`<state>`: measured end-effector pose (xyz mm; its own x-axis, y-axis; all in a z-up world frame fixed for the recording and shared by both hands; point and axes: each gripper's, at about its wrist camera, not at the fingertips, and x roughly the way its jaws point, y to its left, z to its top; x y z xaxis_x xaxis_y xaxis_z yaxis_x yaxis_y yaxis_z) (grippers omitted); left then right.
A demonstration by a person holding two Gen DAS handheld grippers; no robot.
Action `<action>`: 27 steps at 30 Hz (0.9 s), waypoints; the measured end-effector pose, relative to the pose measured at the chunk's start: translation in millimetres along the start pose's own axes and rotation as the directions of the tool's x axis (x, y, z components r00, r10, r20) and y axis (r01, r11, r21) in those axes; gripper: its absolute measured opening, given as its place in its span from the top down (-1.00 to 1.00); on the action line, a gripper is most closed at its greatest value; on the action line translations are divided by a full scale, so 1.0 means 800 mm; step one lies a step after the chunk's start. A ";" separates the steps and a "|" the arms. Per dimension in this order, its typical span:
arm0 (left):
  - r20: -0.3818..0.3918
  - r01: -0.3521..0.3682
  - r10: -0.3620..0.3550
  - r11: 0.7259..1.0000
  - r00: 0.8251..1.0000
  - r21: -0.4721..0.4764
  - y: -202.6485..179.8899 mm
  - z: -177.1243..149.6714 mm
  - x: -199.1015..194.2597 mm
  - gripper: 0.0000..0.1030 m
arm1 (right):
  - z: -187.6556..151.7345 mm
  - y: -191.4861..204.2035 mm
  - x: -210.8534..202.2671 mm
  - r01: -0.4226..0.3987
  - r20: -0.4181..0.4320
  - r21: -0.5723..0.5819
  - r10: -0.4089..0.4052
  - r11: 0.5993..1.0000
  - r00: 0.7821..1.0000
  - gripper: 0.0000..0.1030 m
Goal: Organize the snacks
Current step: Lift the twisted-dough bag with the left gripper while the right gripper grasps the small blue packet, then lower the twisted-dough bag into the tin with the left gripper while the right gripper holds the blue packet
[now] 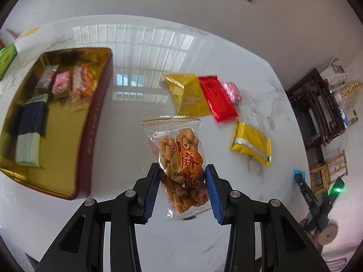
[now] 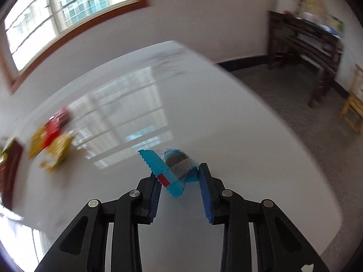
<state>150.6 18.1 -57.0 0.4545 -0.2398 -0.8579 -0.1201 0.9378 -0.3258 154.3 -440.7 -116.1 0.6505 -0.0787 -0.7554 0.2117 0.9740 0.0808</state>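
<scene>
My left gripper [image 1: 182, 172] is shut on a clear packet of fried dough twists [image 1: 179, 158] and holds it above the white marble table [image 1: 136, 104]. A gold tin [image 1: 65, 149] with several wrapped snacks inside stands at the left. Two yellow packets [image 1: 185, 94] [image 1: 251, 142], a red packet [image 1: 217, 97] and a pink snack [image 1: 232, 91] lie on the table beyond. My right gripper [image 2: 179, 172] is shut on a blue-wrapped snack [image 2: 174, 167] above the table [image 2: 204, 117]; it also shows at the right edge of the left wrist view [image 1: 304, 181].
A green packet [image 1: 6, 59] and a white box [image 1: 27, 37] lie at the table's far left. Dark wooden furniture [image 1: 317, 108] and a bamboo stool [image 1: 329, 170] stand on the floor to the right. In the right wrist view blurred red and yellow packets [image 2: 52, 136] lie at the left.
</scene>
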 end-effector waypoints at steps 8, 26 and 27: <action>0.090 -0.041 0.049 0.995 0.995 -0.091 0.070 0.035 -0.057 0.19 | 0.025 -0.004 0.021 0.032 0.012 0.039 -0.033 0.999 0.999 0.43; 0.071 -0.202 0.213 0.970 0.975 -0.133 0.196 0.055 -0.046 0.19 | 0.032 0.000 0.032 0.050 0.017 0.085 -0.052 0.995 0.999 0.42; 0.068 -0.204 0.213 0.971 0.975 -0.125 0.193 0.055 -0.039 0.19 | 0.032 0.001 0.032 0.051 0.016 0.084 -0.053 0.995 0.998 0.42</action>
<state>156.5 181.5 -63.2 0.4772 -0.0170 -0.8786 -0.3193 0.9282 -0.1913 189.7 -447.4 -118.5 0.6504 -0.1333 -0.7478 0.3053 0.9474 0.0966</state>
